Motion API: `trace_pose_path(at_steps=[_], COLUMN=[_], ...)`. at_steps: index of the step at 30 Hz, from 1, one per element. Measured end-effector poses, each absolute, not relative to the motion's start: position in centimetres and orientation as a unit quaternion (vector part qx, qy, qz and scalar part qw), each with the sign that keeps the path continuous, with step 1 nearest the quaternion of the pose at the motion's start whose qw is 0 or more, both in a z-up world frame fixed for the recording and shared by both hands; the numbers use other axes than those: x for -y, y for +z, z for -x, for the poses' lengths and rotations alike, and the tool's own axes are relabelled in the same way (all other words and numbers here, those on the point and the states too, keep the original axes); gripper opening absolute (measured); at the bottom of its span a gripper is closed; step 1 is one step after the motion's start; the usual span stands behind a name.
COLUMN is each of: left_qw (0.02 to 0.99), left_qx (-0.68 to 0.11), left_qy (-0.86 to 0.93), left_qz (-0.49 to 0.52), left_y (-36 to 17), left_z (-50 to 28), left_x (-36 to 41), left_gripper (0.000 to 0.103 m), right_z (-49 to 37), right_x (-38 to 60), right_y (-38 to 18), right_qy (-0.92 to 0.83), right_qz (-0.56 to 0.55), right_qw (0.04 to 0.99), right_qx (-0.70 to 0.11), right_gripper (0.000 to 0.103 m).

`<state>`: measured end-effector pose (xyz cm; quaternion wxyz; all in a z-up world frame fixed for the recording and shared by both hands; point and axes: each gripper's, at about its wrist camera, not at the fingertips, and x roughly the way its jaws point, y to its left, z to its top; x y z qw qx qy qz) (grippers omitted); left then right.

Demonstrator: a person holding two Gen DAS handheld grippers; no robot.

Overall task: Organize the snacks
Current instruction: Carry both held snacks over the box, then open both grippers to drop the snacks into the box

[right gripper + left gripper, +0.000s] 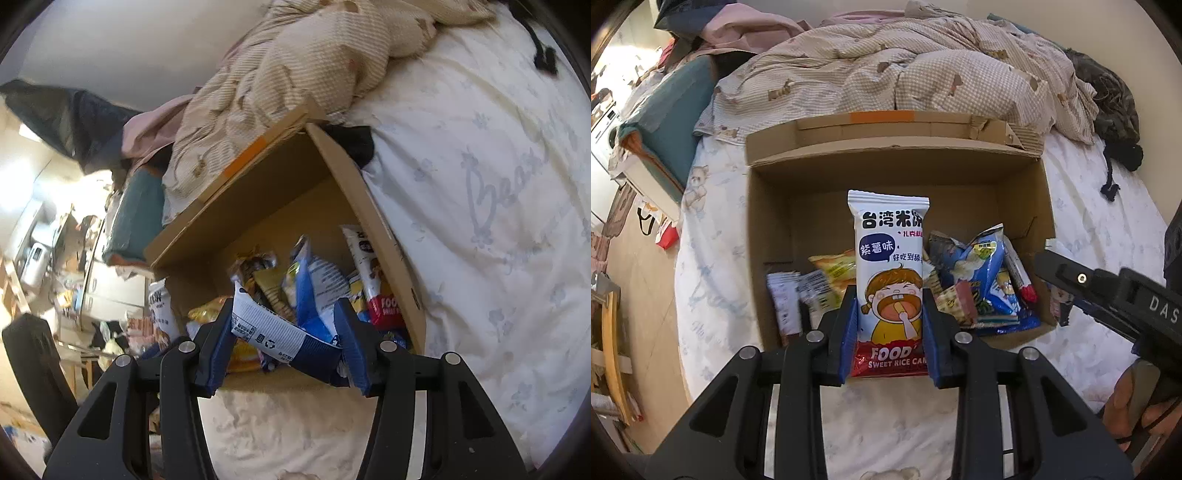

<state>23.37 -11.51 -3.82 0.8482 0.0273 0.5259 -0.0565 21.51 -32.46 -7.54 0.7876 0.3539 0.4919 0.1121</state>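
Observation:
My left gripper (889, 295) is shut on a white and red sweet rice cake packet (890, 236) with a cartoon child, held upright over the near edge of an open cardboard box (886, 155) on the bed. Several snack packets (982, 280) lie piled in the box's near half. My right gripper (284, 321) is shut on a white and navy snack packet (273, 332) that lies crosswise between its blue pads, just in front of the box (376, 229). In the left wrist view the right gripper's black body comes in from the right, held by a hand (1137, 410).
The box sits on a white printed bedsheet (713, 258), with a crumpled checked quilt (905, 66) right behind it. A teal cushion (668, 122) lies at the left, a dark garment (1115, 110) at the right. A black chair (37, 369) stands beside the bed.

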Motion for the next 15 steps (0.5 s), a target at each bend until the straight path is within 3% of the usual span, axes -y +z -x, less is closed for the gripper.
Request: trace_pose_path(at_steps=[6,12,14,15], left_qw=[0.838,0.833,0.831,0.831], left_qx=[-0.543,-0.549,-0.552,-0.553], left_qy=[-0.057,-0.069,-0.066,-0.063], left_qz=[-0.022,-0.01,-0.002,0.002], left_y=[-5.6,-6.4,-6.6,-6.6], left_z=[-24.3,-24.4,-24.4,-24.3], left_x=[12.5,13.0,12.9,12.8], left_gripper=[0.028,0.029,0.037,0.049], right_z=[-22.3,-22.2,-22.2,-22.2], right_x=[33.0,33.2,33.3,33.4], right_y=[-8.7,-9.0,-8.8,-8.7], right_qy=[0.101,0.092,0.088,0.088], right_qz=[-0.378,-0.392,-0.39,-0.392], right_qw=[0.771,0.764,0.767,0.767], right_qx=[-0.503,-0.504,-0.501,-0.5], right_gripper=[0.056,0.077,0.084,0.086])
